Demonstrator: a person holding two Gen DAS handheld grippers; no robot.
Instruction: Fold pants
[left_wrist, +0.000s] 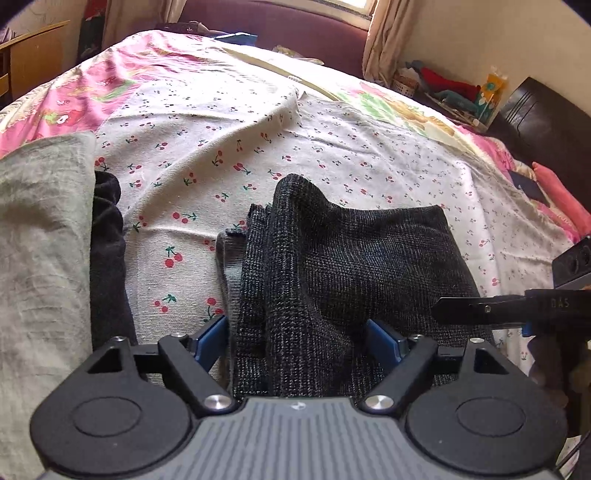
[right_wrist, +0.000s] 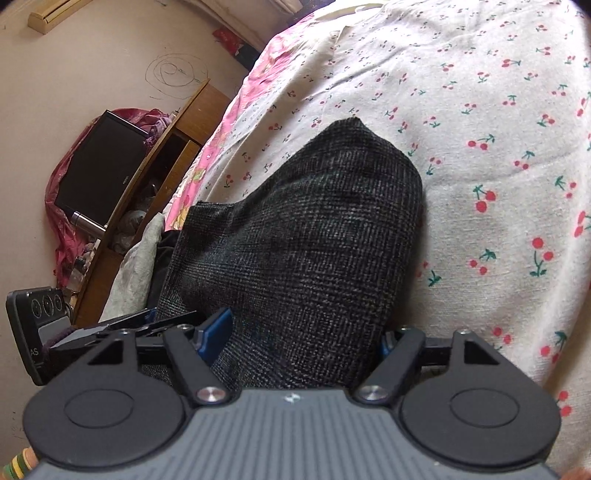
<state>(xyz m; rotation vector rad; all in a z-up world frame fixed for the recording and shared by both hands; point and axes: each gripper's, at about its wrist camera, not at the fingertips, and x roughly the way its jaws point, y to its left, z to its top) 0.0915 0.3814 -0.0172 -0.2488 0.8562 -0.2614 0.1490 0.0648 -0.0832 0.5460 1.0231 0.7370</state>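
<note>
Charcoal woven pants (left_wrist: 332, 266) lie in a folded bundle on the cherry-print sheet (left_wrist: 207, 155), just right of a grey-green cloth (left_wrist: 40, 240). Left gripper (left_wrist: 299, 339) and right gripper (right_wrist: 306, 336) straddle the pants' near edge, jaws spread, pads off the fabric — likely a release after laying the fold.

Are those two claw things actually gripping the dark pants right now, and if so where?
Neither grips. Both the left gripper and right gripper stand open, the folded dark pants' near edge lying loose between their blue pads.
</note>
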